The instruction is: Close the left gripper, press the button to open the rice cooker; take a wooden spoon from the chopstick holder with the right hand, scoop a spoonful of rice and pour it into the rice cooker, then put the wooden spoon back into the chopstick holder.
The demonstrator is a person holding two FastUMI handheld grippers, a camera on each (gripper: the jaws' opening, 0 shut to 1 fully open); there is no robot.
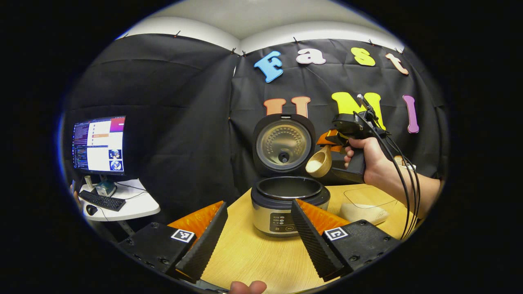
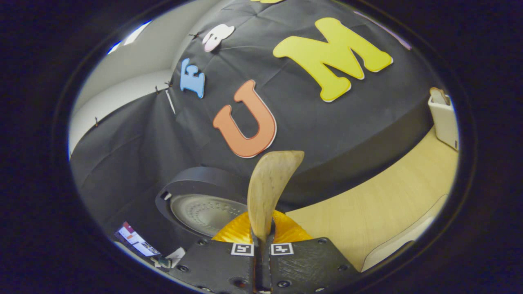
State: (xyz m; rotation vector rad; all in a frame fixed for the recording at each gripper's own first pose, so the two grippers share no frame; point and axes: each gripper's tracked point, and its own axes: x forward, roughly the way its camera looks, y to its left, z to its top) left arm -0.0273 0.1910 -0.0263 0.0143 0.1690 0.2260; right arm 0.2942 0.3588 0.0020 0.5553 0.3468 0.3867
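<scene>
Jaws of the left gripper point(image 1: 255, 228) stand spread wide, holding nothing, above the tabletop point(image 1: 253, 257) before the rice cooker point(image 1: 286, 200), lid raised. Right of it, the right gripper point(image 2: 261, 241) is clenched on the wooden spoon point(image 1: 320, 162), its rice-filled bowl beside the cooker's rim.

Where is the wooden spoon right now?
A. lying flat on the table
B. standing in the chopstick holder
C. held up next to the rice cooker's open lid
C: the right gripper holds the wooden spoon, rice in its bowl, beside the rice cooker's raised lid.
</scene>
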